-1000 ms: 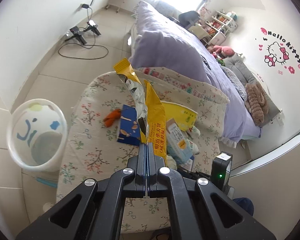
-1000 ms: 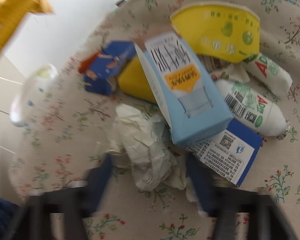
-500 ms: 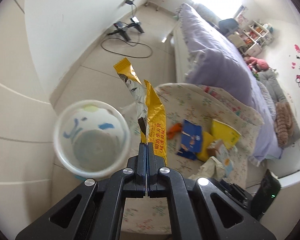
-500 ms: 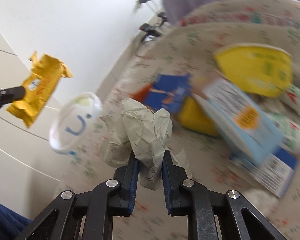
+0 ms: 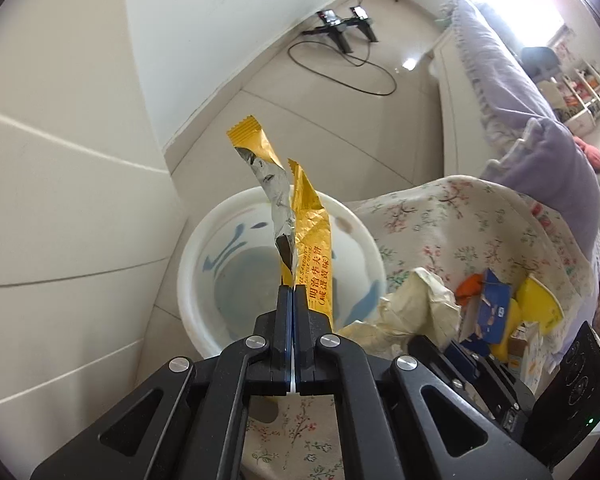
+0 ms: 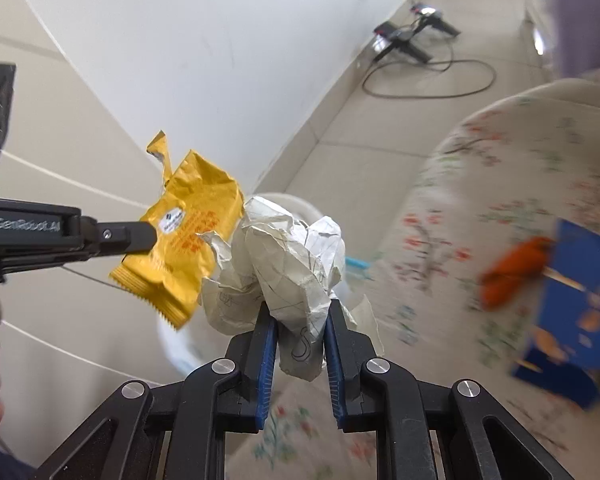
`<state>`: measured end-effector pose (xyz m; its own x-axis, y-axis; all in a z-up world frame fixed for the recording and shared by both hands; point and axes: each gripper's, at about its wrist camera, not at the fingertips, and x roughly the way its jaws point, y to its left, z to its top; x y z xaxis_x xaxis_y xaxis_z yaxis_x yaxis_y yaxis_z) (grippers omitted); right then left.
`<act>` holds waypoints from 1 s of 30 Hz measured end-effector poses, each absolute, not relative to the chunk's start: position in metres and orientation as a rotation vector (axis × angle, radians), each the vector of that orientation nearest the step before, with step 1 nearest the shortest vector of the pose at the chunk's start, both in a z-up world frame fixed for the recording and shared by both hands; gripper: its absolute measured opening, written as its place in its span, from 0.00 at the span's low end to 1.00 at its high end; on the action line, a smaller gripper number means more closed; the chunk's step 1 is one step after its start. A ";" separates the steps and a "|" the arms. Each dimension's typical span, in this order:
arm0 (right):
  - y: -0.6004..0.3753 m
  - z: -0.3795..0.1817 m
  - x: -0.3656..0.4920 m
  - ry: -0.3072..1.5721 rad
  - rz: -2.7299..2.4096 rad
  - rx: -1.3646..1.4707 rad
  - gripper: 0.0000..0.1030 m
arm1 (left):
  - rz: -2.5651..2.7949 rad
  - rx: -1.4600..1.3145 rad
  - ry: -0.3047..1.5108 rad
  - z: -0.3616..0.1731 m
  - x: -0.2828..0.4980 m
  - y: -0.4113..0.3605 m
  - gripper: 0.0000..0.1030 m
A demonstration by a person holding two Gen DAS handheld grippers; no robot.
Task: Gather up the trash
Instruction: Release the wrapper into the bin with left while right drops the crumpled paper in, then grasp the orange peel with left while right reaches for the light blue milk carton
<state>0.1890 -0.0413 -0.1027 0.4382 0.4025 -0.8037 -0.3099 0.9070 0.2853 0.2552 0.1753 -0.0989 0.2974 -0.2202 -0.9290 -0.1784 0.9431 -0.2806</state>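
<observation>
Over the white bin (image 5: 280, 276), which stands on the tiled floor just left of the floral-covered table (image 5: 460, 224): one yellow snack wrapper (image 5: 310, 252), torn open with its silver lining showing, pinched at its lower end by the left gripper (image 5: 291, 300), whose fingers are pressed fully together on it. The wrapper stands up from the fingertips, directly above the bin's mouth in the left wrist view.

Just right of that wrapper: one ball of crumpled white paper (image 6: 288, 264), bearing pen marks, clamped between the blue-padded fingers of the right gripper (image 6: 300, 328). The paper nearly touches the wrapper (image 6: 180, 240) in the right wrist view and partly hides the bin rim (image 6: 300, 204) behind it.

On the table, far right: one blue carton (image 5: 488, 312), one orange scrap (image 5: 470, 286) touching its left side, one yellow packet (image 5: 538, 300) beyond it, and a pale carton (image 5: 530, 344) at the near edge.

On the far floor by the wall: one black stand (image 5: 342, 24) with a looped cable (image 5: 348, 64).
</observation>
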 end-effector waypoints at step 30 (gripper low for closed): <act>-0.145 -0.028 0.157 0.906 0.298 0.084 0.57 | -0.168 -0.311 1.257 -0.075 0.246 0.091 0.47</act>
<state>0.1567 -0.1445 -0.0284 0.5789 0.2896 -0.7622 -0.2194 0.9557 0.1964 0.2465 0.0910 -0.0746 0.3036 -0.2934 -0.9065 -0.0447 0.9460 -0.3211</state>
